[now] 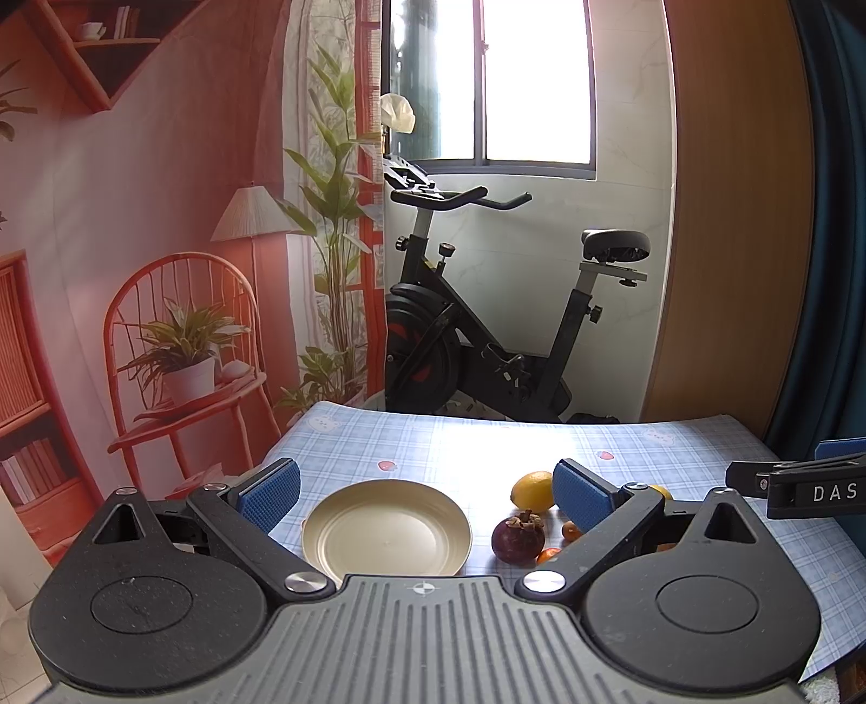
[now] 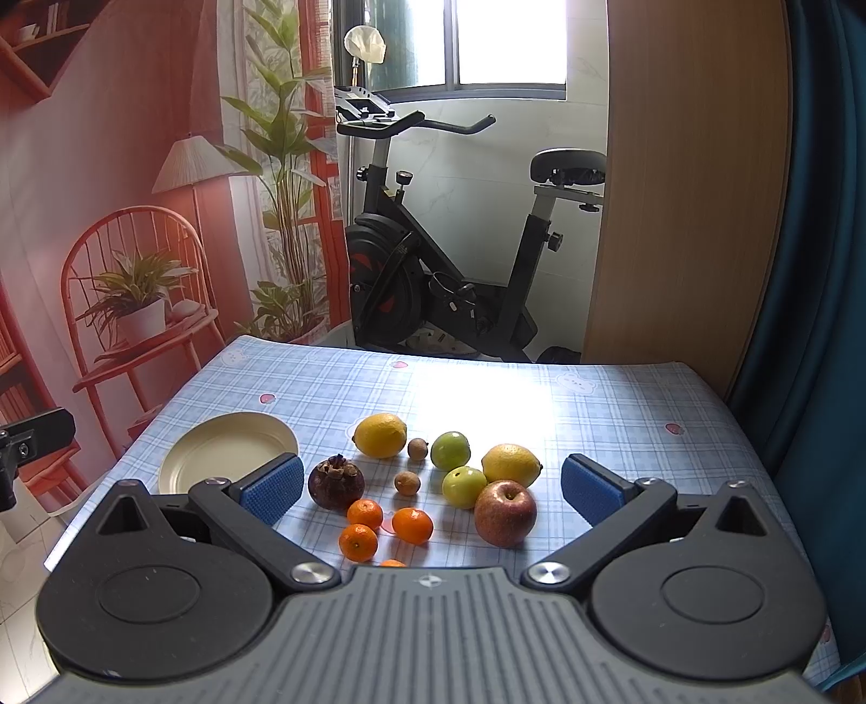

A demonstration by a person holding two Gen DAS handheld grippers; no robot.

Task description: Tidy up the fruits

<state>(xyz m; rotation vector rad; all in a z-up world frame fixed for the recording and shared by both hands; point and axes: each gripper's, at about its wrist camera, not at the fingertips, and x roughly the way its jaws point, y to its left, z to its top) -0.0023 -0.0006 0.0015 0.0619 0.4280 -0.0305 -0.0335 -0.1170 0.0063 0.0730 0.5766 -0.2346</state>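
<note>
Far left on the checked tablecloth: cream plate, bare inside, close to the table's left edge. Just right of it, dark mangosteen, apart from the rim. Then the loose cluster, all on the cloth and outside the plate: lemon at the back, three small oranges in front with a fourth barely showing at the gripper body, two small brown fruits in the middle, two green apples, a second lemon, and a red apple touching the nearer green one.

Left gripper hovering above the plate, blue pads wide apart, nothing between them. Right gripper hovering over the fruit cluster, pads likewise spread wide, gripping nothing.

Open cloth behind the fruit up to the far edge, brightly lit by the window; more free cloth to the right of the red apple out to the right edge. Beyond the far edge, an exercise bike; left of the table, a printed backdrop of chair and plants; at right, a wooden panel and a dark blue curtain.
</note>
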